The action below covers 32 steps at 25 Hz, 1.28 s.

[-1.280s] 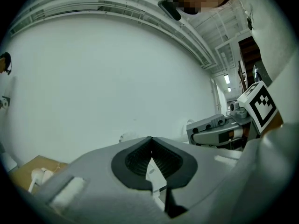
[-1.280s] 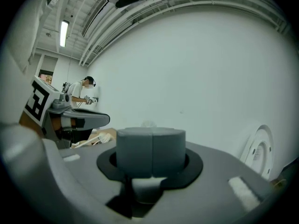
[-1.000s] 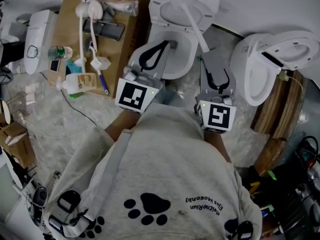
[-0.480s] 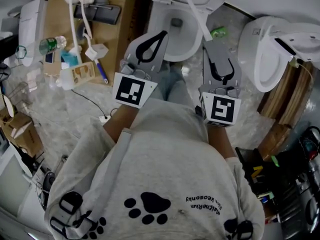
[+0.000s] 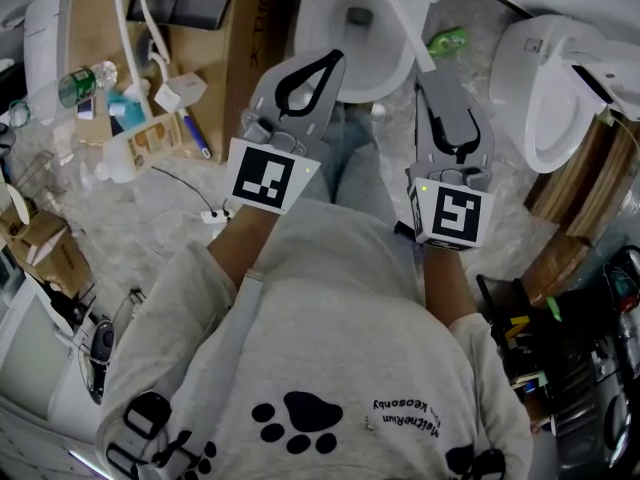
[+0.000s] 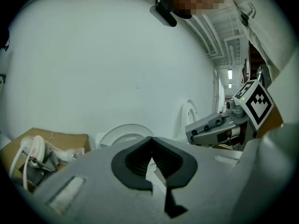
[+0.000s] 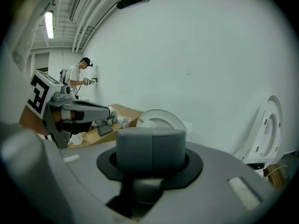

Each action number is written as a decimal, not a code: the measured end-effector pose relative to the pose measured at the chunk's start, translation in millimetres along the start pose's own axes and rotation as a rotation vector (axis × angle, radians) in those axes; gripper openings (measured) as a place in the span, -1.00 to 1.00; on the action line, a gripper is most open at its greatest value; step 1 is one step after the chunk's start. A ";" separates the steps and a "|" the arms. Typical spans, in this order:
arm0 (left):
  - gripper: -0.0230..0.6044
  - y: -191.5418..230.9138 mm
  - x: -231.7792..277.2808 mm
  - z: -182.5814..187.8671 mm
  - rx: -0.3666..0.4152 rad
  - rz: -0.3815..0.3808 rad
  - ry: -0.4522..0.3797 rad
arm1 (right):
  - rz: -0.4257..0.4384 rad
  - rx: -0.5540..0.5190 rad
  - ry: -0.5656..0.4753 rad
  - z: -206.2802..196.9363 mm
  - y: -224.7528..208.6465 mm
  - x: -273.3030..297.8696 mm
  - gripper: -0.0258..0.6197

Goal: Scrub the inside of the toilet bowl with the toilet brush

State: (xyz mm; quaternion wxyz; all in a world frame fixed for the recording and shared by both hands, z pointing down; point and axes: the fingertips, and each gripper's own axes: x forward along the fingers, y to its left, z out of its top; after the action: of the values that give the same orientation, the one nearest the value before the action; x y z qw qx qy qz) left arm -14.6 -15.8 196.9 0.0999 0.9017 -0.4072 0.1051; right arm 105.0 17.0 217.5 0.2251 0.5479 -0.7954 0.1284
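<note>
While clamping the toilet brush (image 5: 406, 26) in the right gripper (image 5: 441, 76), slanting its handle across the right rim of the toilet bowl (image 5: 318, 36) — holding the left gripper (image 5: 333, 61) pinched closed, empty, at the near rim, cardboard box (image 5: 238, 63) alongside.

The open toilet bowl (image 5: 322, 40) sits flanked by a cardboard box (image 5: 225, 58) and a second toilet (image 5: 560, 88).

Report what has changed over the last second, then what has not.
The toilet bowl has slid up to the top edge of the head view, and a green object beside it has come into view. Both grippers have drawn back from the bowl; the left gripper now ends at its near rim. Unchanged: the right gripper stays shut on the toilet brush handle, and the left stays shut and empty.
</note>
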 end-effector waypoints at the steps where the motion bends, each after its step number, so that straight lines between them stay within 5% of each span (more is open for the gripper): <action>1: -0.94 0.1 1.6 -5.9 -0.005 -0.001 0.003 | 0.004 -0.002 0.011 -5.5 0.9 2.7 -0.45; 9: -0.94 14.7 20.5 -54.0 -0.078 0.016 0.040 | 0.037 -0.010 0.070 -44.2 11.7 30.9 -0.45; 32: -0.94 24.4 50.4 -188.5 -0.068 -0.028 0.153 | 0.026 0.046 0.210 -164.2 17.8 99.6 -0.45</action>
State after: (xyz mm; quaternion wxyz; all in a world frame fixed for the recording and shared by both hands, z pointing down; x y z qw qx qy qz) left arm -20.8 -17.5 393.4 0.1629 0.8929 -0.3889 0.1581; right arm 94.5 16.5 410.1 0.2926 0.5261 -0.7713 0.2063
